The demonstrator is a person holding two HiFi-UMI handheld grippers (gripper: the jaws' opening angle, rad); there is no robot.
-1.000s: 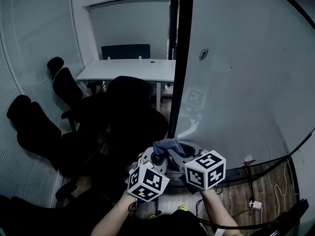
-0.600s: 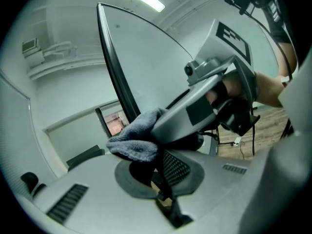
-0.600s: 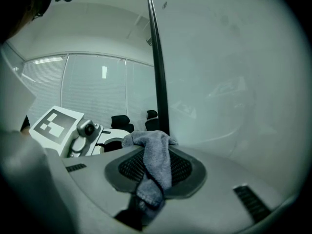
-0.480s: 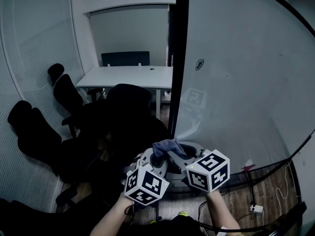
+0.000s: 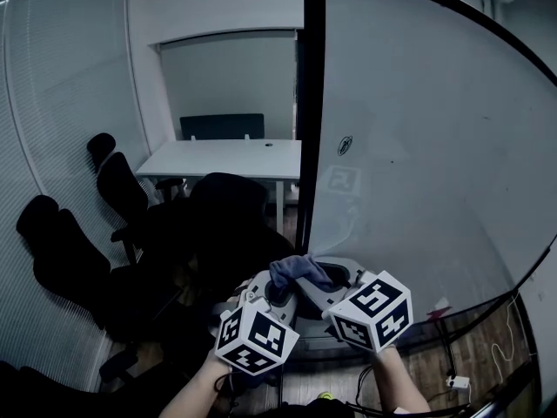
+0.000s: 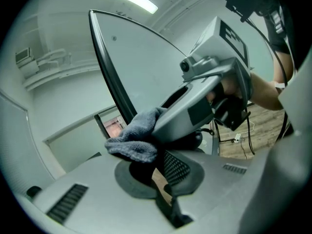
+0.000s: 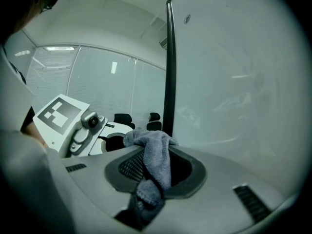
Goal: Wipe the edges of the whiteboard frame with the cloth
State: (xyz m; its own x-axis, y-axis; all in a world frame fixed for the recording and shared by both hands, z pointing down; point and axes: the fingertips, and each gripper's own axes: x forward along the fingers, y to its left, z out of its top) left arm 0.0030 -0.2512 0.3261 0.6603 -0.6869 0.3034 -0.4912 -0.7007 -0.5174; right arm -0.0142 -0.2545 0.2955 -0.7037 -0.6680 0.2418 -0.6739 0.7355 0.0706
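Note:
The whiteboard [image 5: 418, 164] stands at the right, its black frame edge [image 5: 308, 146] running vertically just beyond my grippers. A blue-grey cloth [image 5: 291, 271] is bunched at the tips of both grippers, low in the head view. My right gripper [image 7: 153, 169] is shut on the cloth [image 7: 155, 160], which hangs down between its jaws; the frame edge [image 7: 169, 72] rises close behind. My left gripper [image 6: 158, 172] has its jaws together with only a thin slit between them. The cloth [image 6: 134, 143] and the right gripper's body [image 6: 204, 101] lie right over its tips.
Several black office chairs [image 5: 222, 225] crowd the floor left of the frame edge. A white table [image 5: 222, 159] stands behind them against the far wall. Window blinds [image 5: 52, 111] run along the left. Cables and a power strip [image 5: 454, 381] lie on the wood floor below the board.
The head view has tilted upward, so the room sits lower in the picture. Both grippers have risen slightly together, cloth still held, close beside the frame edge.

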